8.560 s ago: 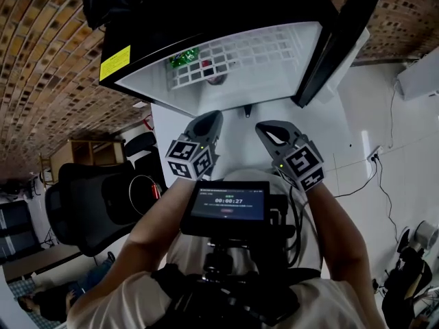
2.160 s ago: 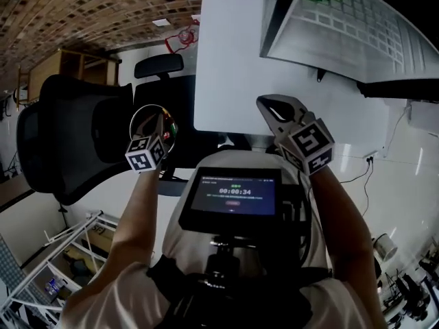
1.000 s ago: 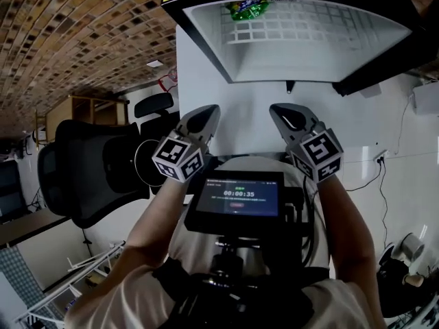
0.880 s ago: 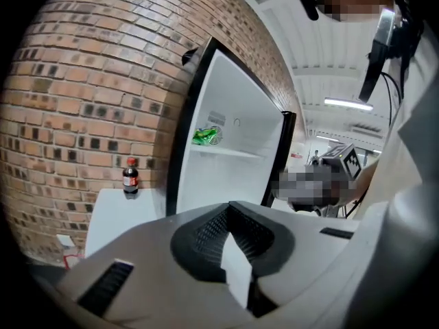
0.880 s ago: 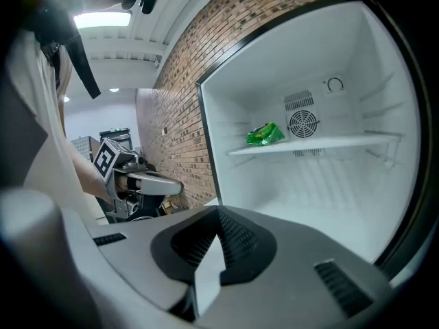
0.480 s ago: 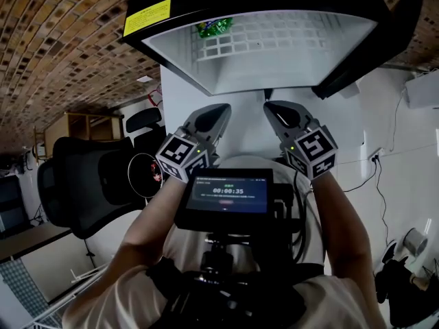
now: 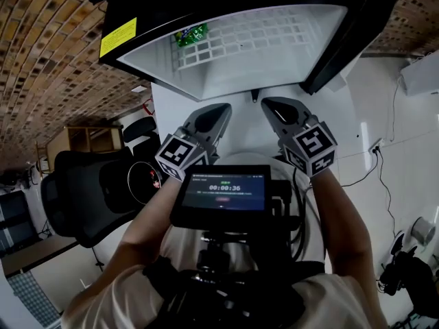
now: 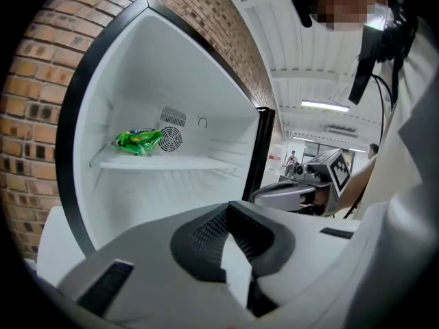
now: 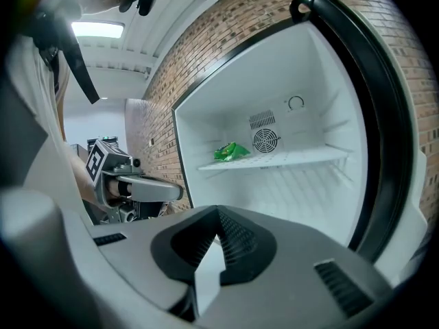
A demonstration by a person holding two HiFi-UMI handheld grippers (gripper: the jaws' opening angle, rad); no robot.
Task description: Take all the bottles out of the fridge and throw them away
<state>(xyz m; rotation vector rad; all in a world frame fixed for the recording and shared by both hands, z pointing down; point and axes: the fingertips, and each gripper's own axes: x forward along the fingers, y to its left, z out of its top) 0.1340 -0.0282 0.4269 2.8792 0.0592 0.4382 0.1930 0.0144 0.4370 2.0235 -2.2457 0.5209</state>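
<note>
Compared with the earliest frame, only the crumpled green bottle (image 7: 190,34) is left on the white wire shelf (image 7: 264,41) of the fridge (image 7: 226,74). The left tool (image 7: 221,110) and right tool (image 7: 268,104), of smooth grey plastic, are pressed together, empty.

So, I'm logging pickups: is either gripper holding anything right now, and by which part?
Nothing is held: the left gripper and the right gripper are both shut and empty.

Office workroom: brick wall (image 7: 41,53) at ten o'clock, mesh office chair (image 7: 82,197) at eight, fridge (image 7: 274,64) on white desk (image 7: 168,115) at twelve.
</note>
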